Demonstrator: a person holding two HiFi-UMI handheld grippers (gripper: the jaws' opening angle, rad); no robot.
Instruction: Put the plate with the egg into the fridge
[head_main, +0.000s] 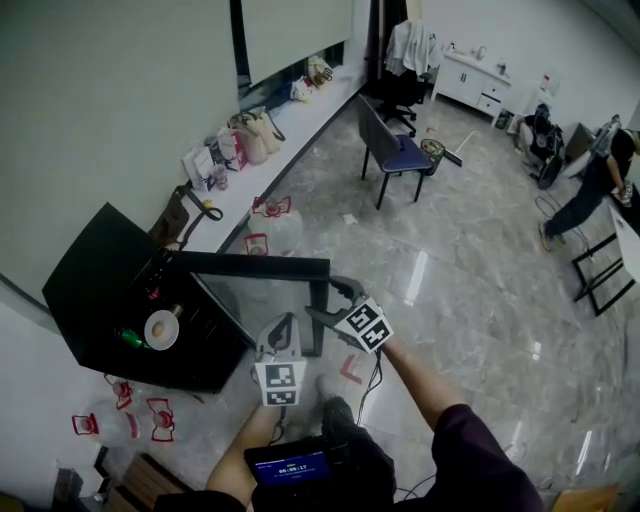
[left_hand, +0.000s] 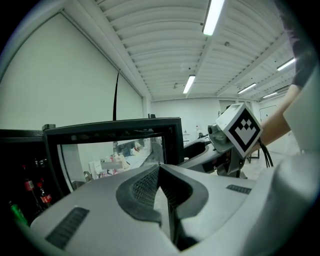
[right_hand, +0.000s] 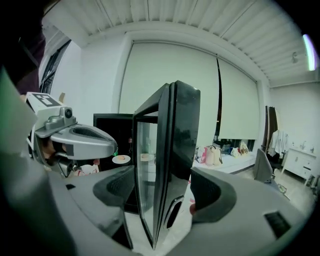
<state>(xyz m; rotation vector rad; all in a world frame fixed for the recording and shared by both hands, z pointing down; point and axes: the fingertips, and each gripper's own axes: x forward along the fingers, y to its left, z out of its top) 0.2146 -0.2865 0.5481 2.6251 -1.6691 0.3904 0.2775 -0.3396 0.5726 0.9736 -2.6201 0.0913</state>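
round white plate w/ egg (head_main: 161, 329) inside black fridge (head_main: 90, 285); right claw (right_hand: 165, 194) spread astride its open glass door (right_hand: 172, 150), left claw (left_hand: 162, 186) closed, empty.

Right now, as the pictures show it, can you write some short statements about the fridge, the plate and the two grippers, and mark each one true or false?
1. The plate with the egg sits inside the fridge. True.
2. The fridge door is closed. False: it stands wide open.
3. The left gripper has its jaws together with nothing between them. True.
4. The right gripper carries the plate. False: its jaws stand apart with the edge of the open door between them, and the plate is on a shelf in the fridge.
5. A chair with a blue seat stands on the floor beyond the fridge. True.
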